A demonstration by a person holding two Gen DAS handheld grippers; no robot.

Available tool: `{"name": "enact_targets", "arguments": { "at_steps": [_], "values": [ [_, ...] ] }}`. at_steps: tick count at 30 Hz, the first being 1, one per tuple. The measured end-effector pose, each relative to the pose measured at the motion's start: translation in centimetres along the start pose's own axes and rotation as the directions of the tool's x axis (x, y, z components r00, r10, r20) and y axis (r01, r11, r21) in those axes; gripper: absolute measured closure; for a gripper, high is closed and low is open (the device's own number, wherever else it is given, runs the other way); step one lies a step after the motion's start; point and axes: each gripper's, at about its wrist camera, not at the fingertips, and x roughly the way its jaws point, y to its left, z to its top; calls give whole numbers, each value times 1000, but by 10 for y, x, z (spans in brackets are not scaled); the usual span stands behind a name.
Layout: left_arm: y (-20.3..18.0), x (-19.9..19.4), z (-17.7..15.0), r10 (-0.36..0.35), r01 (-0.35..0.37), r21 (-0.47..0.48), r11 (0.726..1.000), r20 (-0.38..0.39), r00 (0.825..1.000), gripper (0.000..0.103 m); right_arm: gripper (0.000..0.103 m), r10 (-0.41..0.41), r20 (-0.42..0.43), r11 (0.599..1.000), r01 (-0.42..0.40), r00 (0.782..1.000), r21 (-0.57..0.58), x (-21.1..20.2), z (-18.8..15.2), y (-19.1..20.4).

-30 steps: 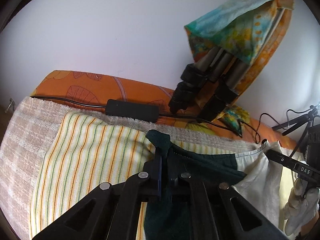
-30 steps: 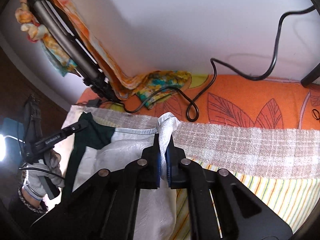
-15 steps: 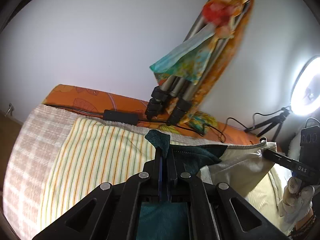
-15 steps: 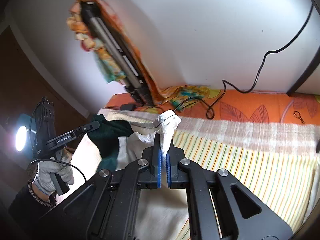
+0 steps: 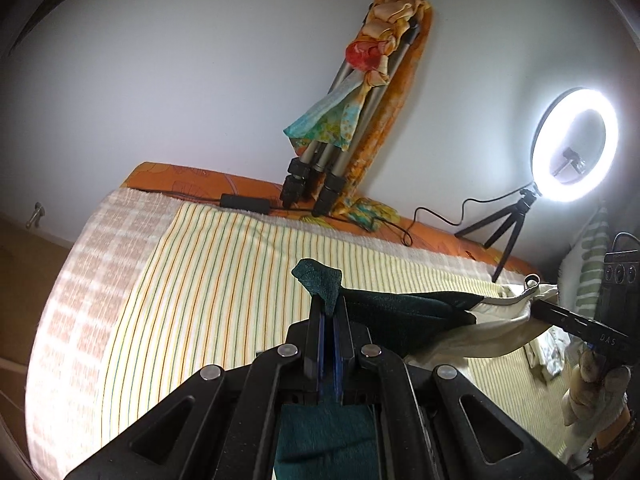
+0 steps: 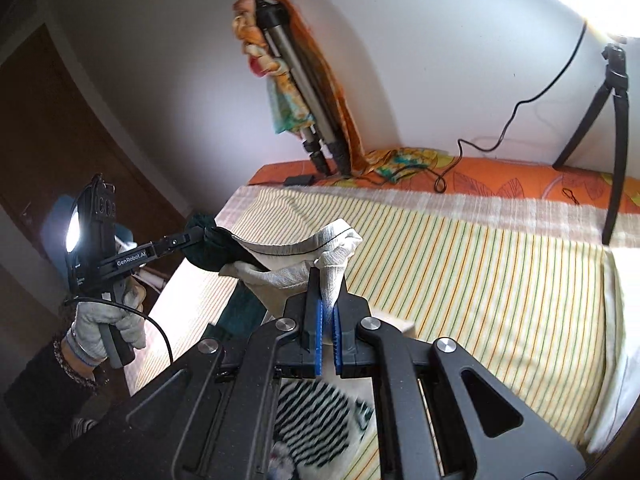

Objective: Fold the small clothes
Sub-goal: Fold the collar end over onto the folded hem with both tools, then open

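Note:
A small garment, dark green [image 5: 384, 308] on one side and cream white [image 6: 280, 268] on the other, hangs stretched in the air between both grippers above the striped bed cover [image 5: 224, 280]. My left gripper [image 5: 329, 304] is shut on its dark green corner. My right gripper [image 6: 326, 280] is shut on its white corner. Each gripper shows in the other's view: the right gripper [image 5: 536, 300] at the far right, the left gripper [image 6: 200, 236] at the left, held by a gloved hand.
A folded tripod [image 5: 344, 128] draped in orange cloth leans on the wall at the bed's back. A lit ring light [image 5: 576, 148] on a small tripod stands at the back right with cables and a black adapter [image 5: 244, 202]. A black-striped cloth [image 6: 316, 424] lies below the right gripper.
Both grippers have lifted the garment up and back off the bed. It now hangs taut between them, and much more of the striped cover shows.

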Motion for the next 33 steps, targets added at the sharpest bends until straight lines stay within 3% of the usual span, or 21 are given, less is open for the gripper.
{"name": "enact_targets", "arguments": {
  "at_steps": [12, 20, 25, 30, 33],
  "values": [
    [-11, -53, -79, 2, -1, 24, 1000, -57, 998, 103, 98, -5, -9, 1000, 5, 1000, -14, -35, -76, 27],
    [-11, -66, -132, 35, -25, 76, 997, -126, 991, 103, 98, -30, -26, 998, 29, 999, -47, -36, -133, 35],
    [-14, -75, -154, 31, -11, 114, 993, -171, 985, 102, 98, -47, -36, 993, 43, 998, -106, -43, -152, 42],
    [-10, -94, -171, 8, 12, 104, 994, -193, 981, 84, 92, -78, -63, 982, 66, 995, -175, -56, -169, 54],
    [-5, -112, -177, -45, 56, 52, 997, -194, 980, 76, 76, -84, -76, 980, 69, 994, -188, -69, -179, 56]
  ]
}}
